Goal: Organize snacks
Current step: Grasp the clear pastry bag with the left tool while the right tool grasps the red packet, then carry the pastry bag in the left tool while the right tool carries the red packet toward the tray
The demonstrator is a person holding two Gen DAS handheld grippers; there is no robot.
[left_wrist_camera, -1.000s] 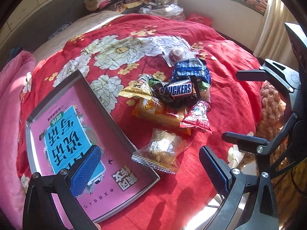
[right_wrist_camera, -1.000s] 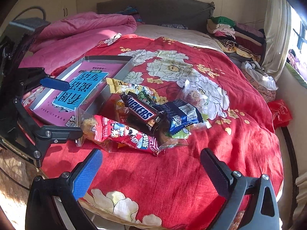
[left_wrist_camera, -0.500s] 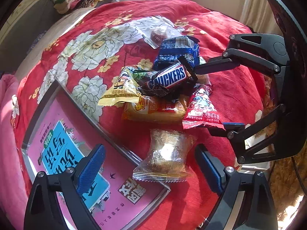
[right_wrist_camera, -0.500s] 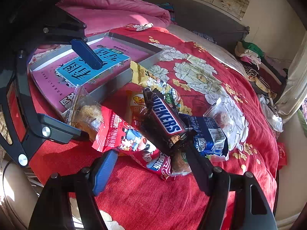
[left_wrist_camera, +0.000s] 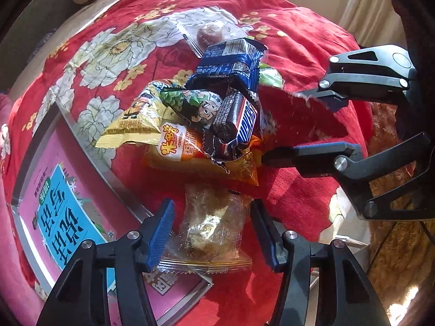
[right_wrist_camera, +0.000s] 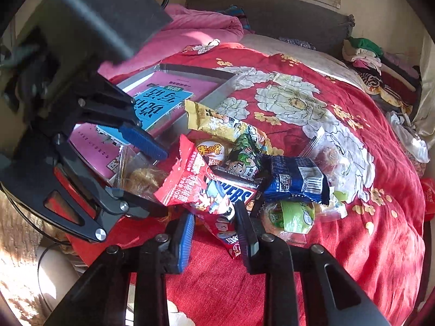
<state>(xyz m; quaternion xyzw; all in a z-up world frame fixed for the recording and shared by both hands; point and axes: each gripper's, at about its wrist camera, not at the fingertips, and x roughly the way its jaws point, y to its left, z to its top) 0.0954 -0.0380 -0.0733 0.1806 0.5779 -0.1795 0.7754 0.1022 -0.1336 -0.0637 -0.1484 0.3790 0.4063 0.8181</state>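
Snacks were gripped: red packet (right_wrist_camera: 209,203) clamped by right gripper (right_wrist_camera: 214,233), clear pastry bag (left_wrist_camera: 210,225) straddled lengthwise between left gripper (left_wrist_camera: 210,233)'s closing, untouching jaws.

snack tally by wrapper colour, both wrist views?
clear packets: 2
blue packet: 1
brown Snickers bar: 1
yellow packet: 1
orange packet: 1
red packet: 1
green packet: 1
Total: 8
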